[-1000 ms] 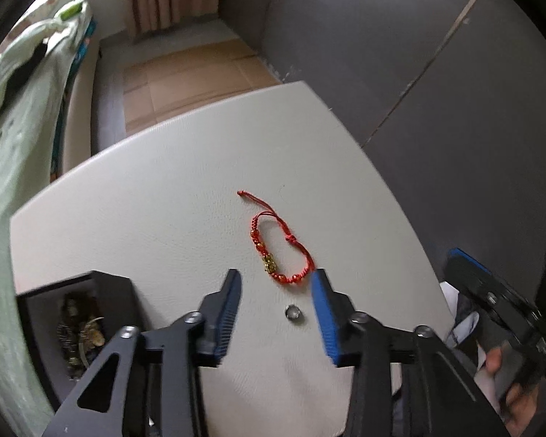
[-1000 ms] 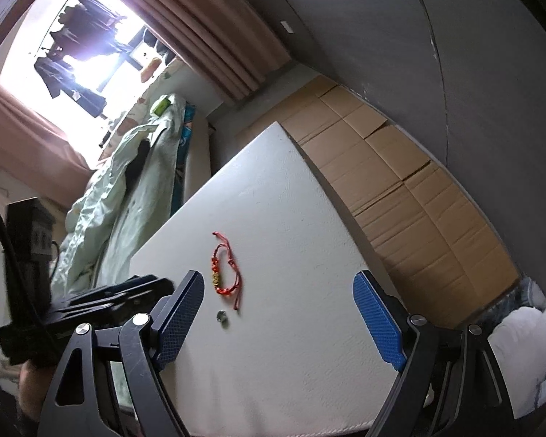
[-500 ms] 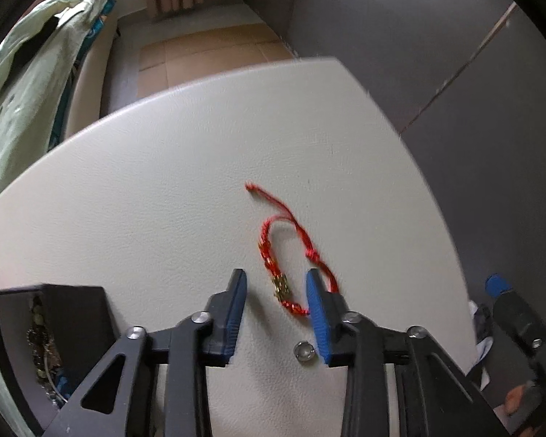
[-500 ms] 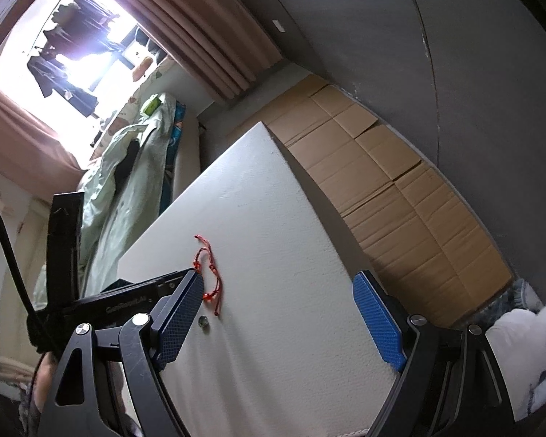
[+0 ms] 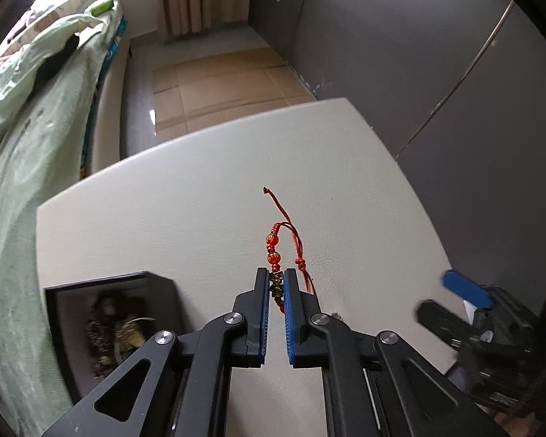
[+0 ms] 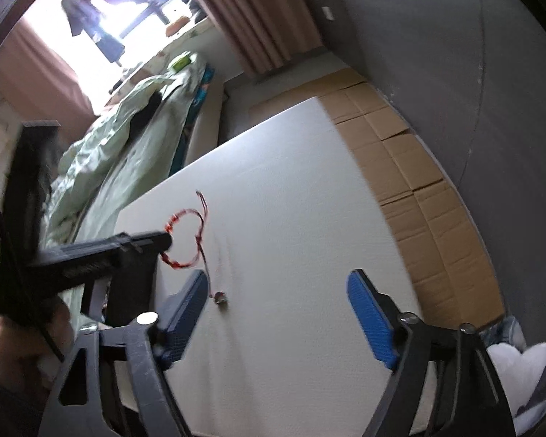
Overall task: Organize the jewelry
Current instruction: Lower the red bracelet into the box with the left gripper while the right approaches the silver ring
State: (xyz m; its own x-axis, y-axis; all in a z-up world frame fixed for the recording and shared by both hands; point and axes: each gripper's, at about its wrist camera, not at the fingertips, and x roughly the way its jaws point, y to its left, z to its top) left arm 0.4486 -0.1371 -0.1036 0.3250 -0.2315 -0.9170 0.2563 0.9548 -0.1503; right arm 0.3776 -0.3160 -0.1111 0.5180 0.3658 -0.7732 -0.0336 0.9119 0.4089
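Our left gripper (image 5: 276, 284) is clenched on the red beaded bracelet (image 5: 275, 245), its blue pads pinching the gold charm section. In the left wrist view the bracelet extends toward 12 o'clock from the jaws, its cord tail ending in a knot; in the right wrist view its loop (image 6: 185, 236) hangs off the left gripper's tip over the white table (image 5: 185, 196). The black jewelry box (image 5: 69, 313), holding tangled pieces, sits on the table at 9 o'clock of the gripper. A small silver ring (image 6: 220, 296) lies on the table near 5 o'clock of the loop. Our right gripper (image 6: 276, 304) is released, jaws wide apart, grasping nothing.
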